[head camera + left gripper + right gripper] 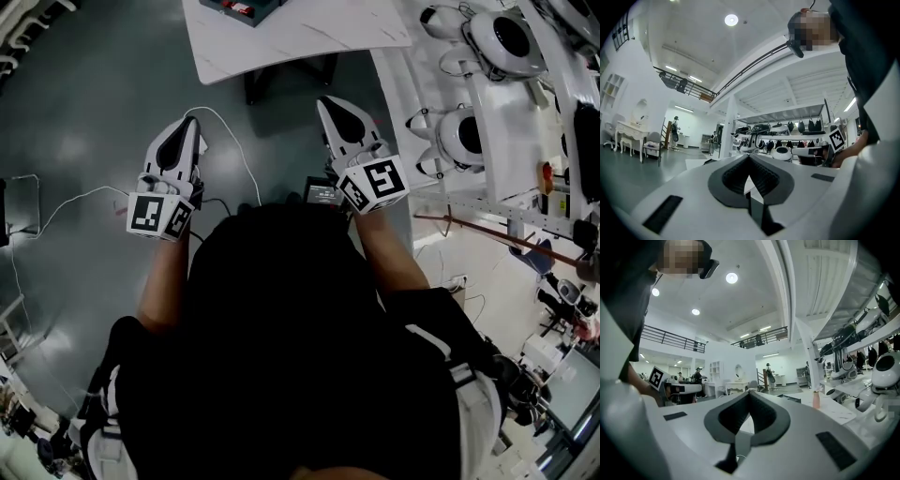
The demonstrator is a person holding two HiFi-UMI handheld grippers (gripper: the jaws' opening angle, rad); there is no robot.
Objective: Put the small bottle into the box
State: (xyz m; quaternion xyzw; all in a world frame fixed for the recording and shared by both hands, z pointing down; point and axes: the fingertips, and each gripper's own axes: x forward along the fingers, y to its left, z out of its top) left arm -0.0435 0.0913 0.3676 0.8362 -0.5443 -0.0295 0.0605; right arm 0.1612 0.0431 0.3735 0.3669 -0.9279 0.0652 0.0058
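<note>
- Pinkish small bottle (816, 399) is seen standing upright on the white table (832, 410), off to the right in the right gripper view and well apart from that view's jaws, so nothing's been picked up.
- The left hand-held gripper (190, 120) is held out level over the dark grey floor (84, 112); its jaws are clenched together tip to tip, with nothing caught between them.
- Same deal for the right hand-held gripper (325, 100): jaws pressed together, empty, pointed towards the table.
- A dark box (242, 7) is spotted at the table's far edge in the head view, partly cut off by the frame.
- White robots (459, 136) are lined up along the right side.
</note>
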